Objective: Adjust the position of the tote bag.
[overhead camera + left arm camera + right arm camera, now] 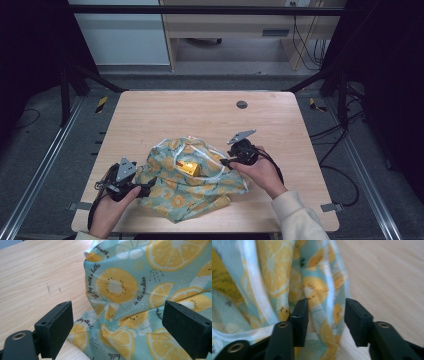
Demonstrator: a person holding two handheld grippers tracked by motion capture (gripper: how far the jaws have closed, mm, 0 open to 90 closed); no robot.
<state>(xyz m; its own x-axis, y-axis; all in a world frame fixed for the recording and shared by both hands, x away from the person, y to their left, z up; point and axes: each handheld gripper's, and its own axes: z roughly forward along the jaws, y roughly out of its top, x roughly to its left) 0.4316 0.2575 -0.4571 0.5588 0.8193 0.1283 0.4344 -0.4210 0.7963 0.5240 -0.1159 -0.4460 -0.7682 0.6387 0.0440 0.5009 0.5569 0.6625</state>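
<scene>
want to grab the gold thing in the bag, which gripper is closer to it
Right. The right gripper sits at the bag mouth's right edge, close beside the gold thing. The left gripper is at the bag's left edge, farther off.

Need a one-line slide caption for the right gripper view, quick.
Right gripper's part-open jaws straddle a fold of the lemon-print fabric bag lying on the wooden table.

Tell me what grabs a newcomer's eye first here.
The lemon-print bag lies crumpled at the table's near middle, with a shiny gold box showing in its open mouth. A claw flanks it on each side: the left claw wide open at its edge, the right claw around a fold of cloth.
</scene>
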